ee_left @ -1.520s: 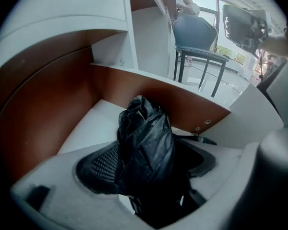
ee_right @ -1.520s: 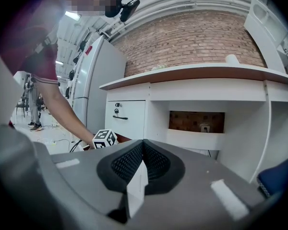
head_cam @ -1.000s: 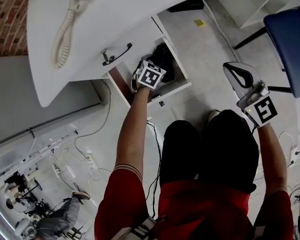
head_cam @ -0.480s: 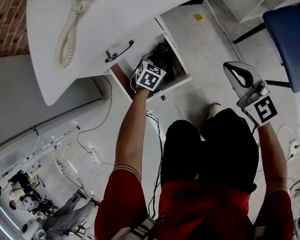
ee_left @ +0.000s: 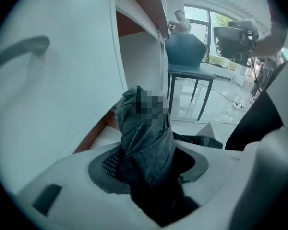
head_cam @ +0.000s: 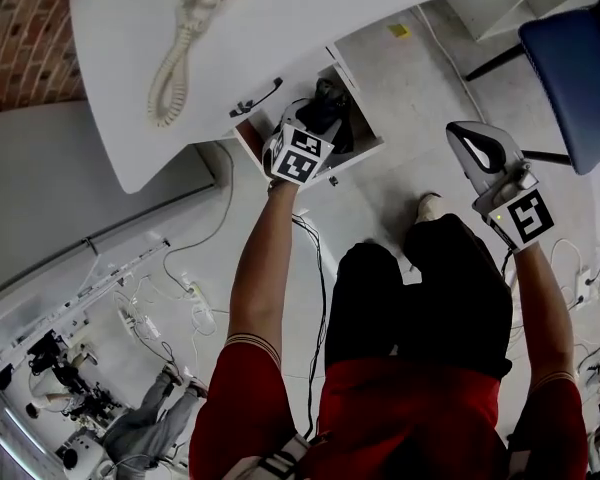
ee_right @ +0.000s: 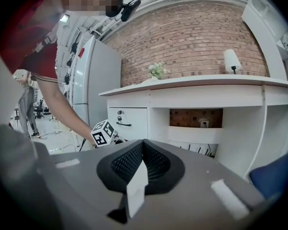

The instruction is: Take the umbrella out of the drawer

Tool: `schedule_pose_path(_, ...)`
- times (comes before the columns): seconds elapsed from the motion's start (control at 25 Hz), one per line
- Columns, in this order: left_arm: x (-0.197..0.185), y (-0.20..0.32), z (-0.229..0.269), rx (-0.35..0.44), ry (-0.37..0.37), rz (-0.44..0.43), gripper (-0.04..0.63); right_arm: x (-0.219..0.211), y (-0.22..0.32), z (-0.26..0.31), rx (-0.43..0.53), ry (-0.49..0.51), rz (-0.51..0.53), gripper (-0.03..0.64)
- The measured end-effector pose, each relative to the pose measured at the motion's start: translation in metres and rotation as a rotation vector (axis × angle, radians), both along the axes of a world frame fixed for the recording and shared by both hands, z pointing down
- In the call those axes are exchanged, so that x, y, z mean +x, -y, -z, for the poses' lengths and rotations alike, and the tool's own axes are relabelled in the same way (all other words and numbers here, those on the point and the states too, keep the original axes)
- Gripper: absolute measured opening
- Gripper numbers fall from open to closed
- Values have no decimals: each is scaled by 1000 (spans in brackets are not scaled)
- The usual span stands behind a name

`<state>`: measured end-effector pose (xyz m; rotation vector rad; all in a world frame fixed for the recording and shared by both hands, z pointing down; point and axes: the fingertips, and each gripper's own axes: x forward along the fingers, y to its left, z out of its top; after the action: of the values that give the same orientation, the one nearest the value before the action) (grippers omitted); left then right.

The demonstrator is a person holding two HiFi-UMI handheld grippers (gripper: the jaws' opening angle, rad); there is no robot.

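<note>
A dark folded umbrella [head_cam: 327, 116] sticks up out of the open white drawer [head_cam: 368, 152] under the desk. My left gripper [head_cam: 314, 133] is shut on it, and in the left gripper view the grey-blue fabric of the umbrella [ee_left: 145, 133] bulges up between the pads of that gripper [ee_left: 149, 164]. My right gripper [head_cam: 472, 146] hangs off to the right above the floor, away from the drawer. In its own view my right gripper [ee_right: 143, 152] has its jaws together with nothing in them.
A white desk [head_cam: 400, 3] carries a phone with a coiled cord [head_cam: 178, 73]. The drawer front with its dark handle [head_cam: 260, 98] is to the left of the umbrella. A blue chair [head_cam: 580, 63] stands at the right. Cables [head_cam: 315, 268] trail on the floor by my legs.
My left gripper has lifted with the umbrella, which now stands higher out of the drawer. The right gripper has risen a little.
</note>
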<state>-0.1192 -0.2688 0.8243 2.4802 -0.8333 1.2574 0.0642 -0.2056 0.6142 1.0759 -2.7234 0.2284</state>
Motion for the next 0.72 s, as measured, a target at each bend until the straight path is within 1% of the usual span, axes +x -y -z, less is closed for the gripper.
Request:
schedule_pose_path(0.24, 9, -15, 59, 8, -22, -39, 236, -4, -6, 51, -3, 13, -6, 12)
schedule_pose_path(0.36, 18, -24, 93, 16, -48, -44, 236, -1, -11, 78, -10, 18, -16, 12)
schedule_pose_path(0.56, 37, -38, 160, 52, -117, -45, 236, 4, -17, 119, -17, 10, -15, 12)
schedule_pose_path(0.72, 52, -53, 223, 91, -187, -39, 236, 0, -21, 154, -8, 31, -23, 12)
